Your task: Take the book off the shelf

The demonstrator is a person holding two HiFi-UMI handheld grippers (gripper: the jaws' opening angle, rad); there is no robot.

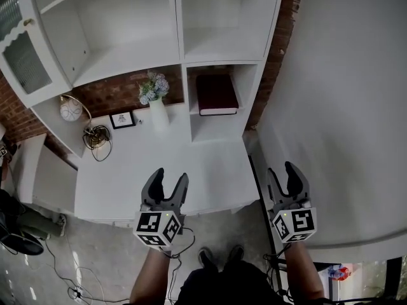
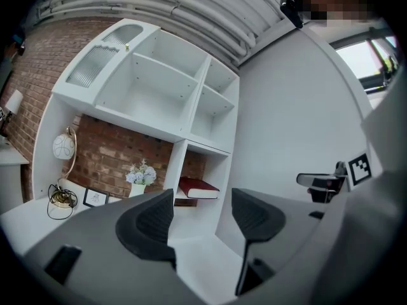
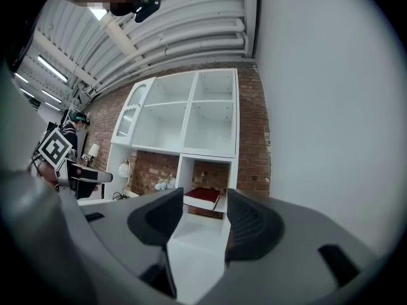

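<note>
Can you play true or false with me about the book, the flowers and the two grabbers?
The dark red book lies flat inside the white shelf unit. True.
The left gripper is holding the book. False: its fingers are apart and empty, well short of the shelf unit.
The flowers stand in a white vase on the desk. True.
The right gripper is shut tight. False: its fingers are apart with nothing between them.
</note>
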